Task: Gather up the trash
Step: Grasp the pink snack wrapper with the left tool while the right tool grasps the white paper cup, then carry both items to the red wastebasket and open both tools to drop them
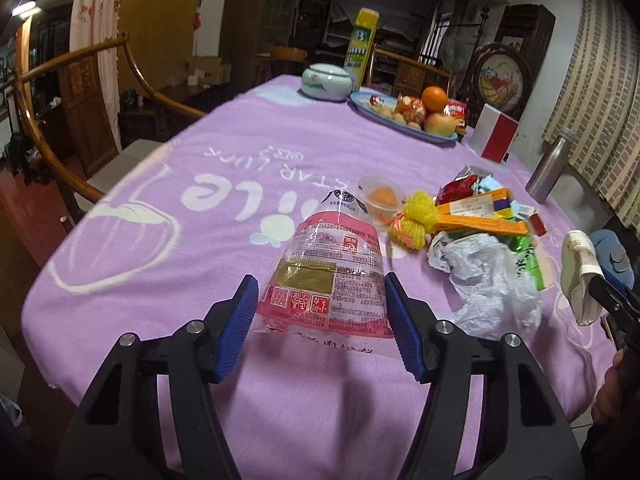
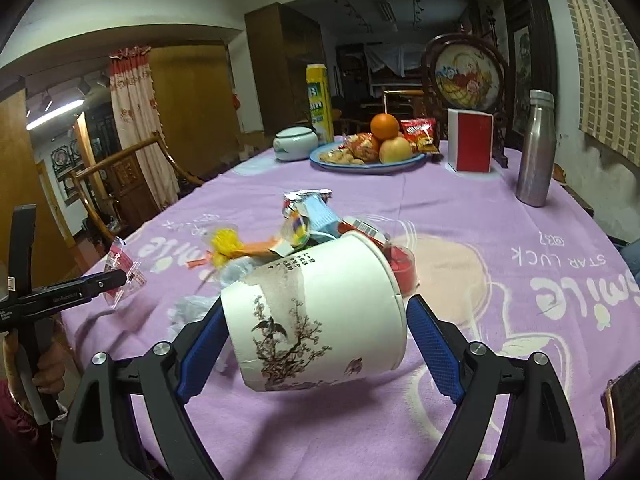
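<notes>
The left tool (image 1: 320,320) grasps a clear plastic wrapper (image 1: 328,276) by its lower end, raised off the worktop (image 1: 200,152). The right tool (image 2: 314,344) clamps a paper cup (image 2: 316,316), tipped with its mouth toward the litter pile (image 2: 304,224) just ahead. Risks: the thin wrapper could slide from the pads, being slack and lightly pinched; the cup wall could buckle under squeeze; a careless sweep might scatter the pile toward the fruit plate (image 2: 368,162), well apart, or knock the metal bottle (image 2: 534,148).
</notes>
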`<move>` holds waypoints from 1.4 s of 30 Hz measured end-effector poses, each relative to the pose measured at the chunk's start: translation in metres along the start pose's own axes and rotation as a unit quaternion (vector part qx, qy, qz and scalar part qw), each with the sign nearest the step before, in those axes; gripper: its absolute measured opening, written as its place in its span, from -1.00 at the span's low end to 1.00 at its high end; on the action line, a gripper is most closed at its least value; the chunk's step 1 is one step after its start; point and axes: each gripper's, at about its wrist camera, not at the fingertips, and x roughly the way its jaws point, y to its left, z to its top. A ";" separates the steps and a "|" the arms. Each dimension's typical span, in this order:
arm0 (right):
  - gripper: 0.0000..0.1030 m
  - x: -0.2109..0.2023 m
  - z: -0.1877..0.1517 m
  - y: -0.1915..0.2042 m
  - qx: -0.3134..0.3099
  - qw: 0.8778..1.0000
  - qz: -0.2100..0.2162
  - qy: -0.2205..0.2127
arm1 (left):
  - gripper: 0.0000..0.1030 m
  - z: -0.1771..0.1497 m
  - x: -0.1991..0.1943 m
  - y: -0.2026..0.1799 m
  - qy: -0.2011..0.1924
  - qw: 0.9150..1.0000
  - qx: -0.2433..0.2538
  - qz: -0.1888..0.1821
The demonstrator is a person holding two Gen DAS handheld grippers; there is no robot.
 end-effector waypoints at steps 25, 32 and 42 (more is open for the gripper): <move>0.65 -0.014 0.009 0.123 -0.091 0.990 0.109 0.011 | 0.24 -0.091 -0.094 0.162 0.057 0.986 -0.086 0.132; 0.65 0.001 0.003 0.206 -0.138 0.971 0.184 0.058 | 0.69 -0.125 -0.083 0.200 0.095 0.977 -0.107 0.160; 0.65 0.008 -0.030 0.334 -0.239 0.919 0.286 0.130 | 0.87 -0.136 -0.113 0.237 0.027 0.961 -0.118 0.250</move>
